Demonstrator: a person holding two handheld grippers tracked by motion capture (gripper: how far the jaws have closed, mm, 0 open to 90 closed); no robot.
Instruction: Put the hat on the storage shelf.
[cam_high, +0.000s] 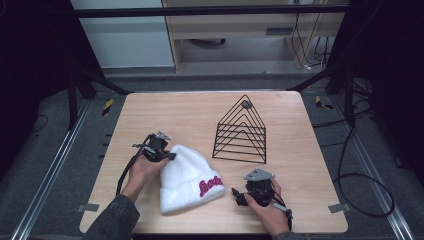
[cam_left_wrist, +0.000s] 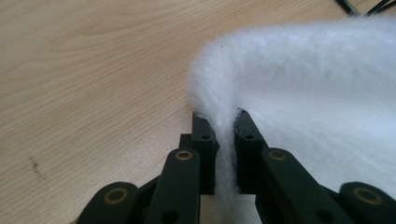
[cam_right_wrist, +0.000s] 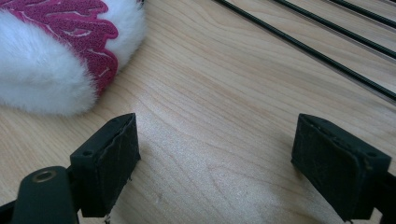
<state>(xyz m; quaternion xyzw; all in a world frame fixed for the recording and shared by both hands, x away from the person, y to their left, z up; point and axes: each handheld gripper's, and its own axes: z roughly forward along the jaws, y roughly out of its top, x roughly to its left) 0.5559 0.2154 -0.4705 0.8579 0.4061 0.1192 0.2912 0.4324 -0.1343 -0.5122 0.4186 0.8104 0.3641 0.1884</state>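
A white fluffy beanie (cam_high: 186, 176) with pink lettering (cam_high: 210, 186) lies on the wooden table (cam_high: 200, 112), near the front. My left gripper (cam_high: 169, 155) is at the hat's top left edge, and its jaws are shut on a fold of the white fabric (cam_left_wrist: 225, 140). In the left gripper view the pads (cam_left_wrist: 204, 140) pinch the fluff between them. My right gripper (cam_high: 235, 194) rests on the table just right of the hat's cuff (cam_right_wrist: 56, 70), jaws wide apart with only bare wood between them (cam_right_wrist: 215, 158).
A black wire rack (cam_high: 241, 131) shaped like nested triangles stands behind the hat, right of centre; its wires (cam_right_wrist: 327, 51) run close past my right gripper. Cables trail on the floor to the right of the table (cam_high: 360, 190).
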